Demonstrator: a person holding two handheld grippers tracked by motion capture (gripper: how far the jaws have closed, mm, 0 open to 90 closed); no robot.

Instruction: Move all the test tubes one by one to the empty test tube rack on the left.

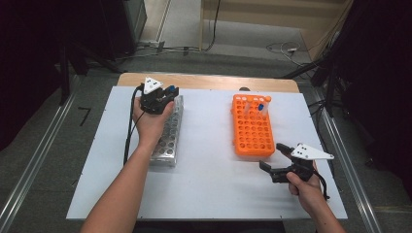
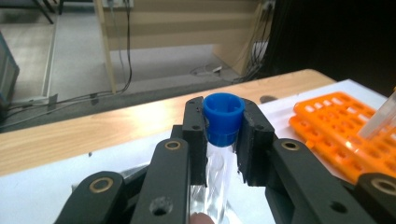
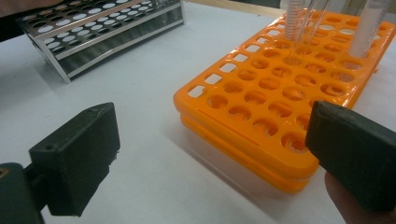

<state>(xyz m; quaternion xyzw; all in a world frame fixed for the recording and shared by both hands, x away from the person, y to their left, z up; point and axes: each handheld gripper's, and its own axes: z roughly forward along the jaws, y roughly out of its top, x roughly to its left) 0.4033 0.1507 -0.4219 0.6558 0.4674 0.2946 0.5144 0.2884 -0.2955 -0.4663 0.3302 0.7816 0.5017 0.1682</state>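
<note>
High view: hung above the person's edge of the white rectangular surface (image 1: 209,165), aimed forward and down, far enough back to take in the whole top and the grey floor beyond.

Left gripper view: rode low on the left gripper (image 2: 224,135), looked along its black fingers (image 2: 194,140) toward the far wooden edge, very near a clear blue-capped tube (image 2: 223,122); caught the orange plastic perforated rack (image 2: 345,130) at its right.

Right gripper view: sat close above the surface, looked between the right gripper (image 3: 215,158) fingers across the orange rack toward the silver metal perforated rack (image 3: 98,32).

Shared by all three: the orange rack. Shared by high and right gripper views: the silver rack.
</note>
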